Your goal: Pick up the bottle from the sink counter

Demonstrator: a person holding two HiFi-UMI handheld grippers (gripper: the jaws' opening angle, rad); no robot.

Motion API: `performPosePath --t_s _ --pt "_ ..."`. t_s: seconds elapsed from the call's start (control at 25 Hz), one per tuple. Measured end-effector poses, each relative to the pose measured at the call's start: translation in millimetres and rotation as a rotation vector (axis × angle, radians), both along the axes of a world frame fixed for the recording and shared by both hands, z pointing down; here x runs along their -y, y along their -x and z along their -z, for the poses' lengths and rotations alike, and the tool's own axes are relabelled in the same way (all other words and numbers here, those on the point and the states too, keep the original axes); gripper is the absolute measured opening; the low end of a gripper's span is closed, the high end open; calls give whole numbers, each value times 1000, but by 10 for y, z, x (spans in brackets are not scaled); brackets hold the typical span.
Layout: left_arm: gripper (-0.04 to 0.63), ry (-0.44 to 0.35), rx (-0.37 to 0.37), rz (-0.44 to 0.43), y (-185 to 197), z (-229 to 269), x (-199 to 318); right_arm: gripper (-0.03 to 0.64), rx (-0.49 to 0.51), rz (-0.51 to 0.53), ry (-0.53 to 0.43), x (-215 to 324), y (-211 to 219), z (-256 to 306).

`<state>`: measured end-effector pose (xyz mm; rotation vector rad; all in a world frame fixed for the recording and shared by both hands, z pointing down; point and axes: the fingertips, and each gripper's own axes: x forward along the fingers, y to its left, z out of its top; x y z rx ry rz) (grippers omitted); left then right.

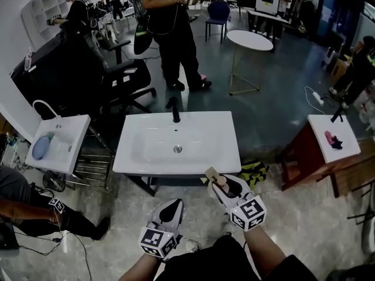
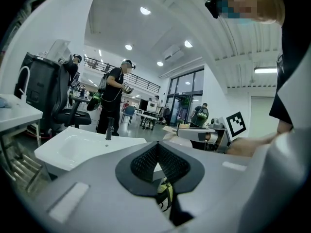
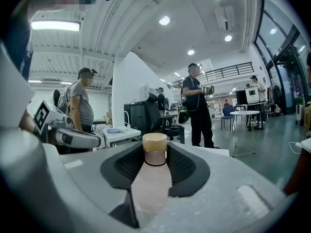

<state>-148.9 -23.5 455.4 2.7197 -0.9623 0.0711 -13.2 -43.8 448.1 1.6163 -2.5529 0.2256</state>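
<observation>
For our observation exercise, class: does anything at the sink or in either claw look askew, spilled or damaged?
Nothing stands out. The bottle sits straight in the right claw, cap on, no spill visible. The left claw is shut and empty, and the sink looks intact.

No legible text or labels anywhere

A person in black (image 1: 173, 34) stands beside a black office chair (image 1: 126, 78). Farther back stand a round white table (image 1: 250, 40) and a blue chair (image 1: 218, 12). A yellow-green bag (image 1: 253, 170) lies on the floor (image 1: 281, 98).
</observation>
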Motion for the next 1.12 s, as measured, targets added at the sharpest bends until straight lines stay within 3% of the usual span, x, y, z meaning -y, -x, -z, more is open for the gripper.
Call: performPosePath --t_s 0.72,1.12 --pt "3 18 -13 97 -656 -28 -759 140 -18 104 -5 -876 -553 147" --pt "3 20 -3 122 -815 -18 -1201 140 -5 145 -6 -1288 -646 149"
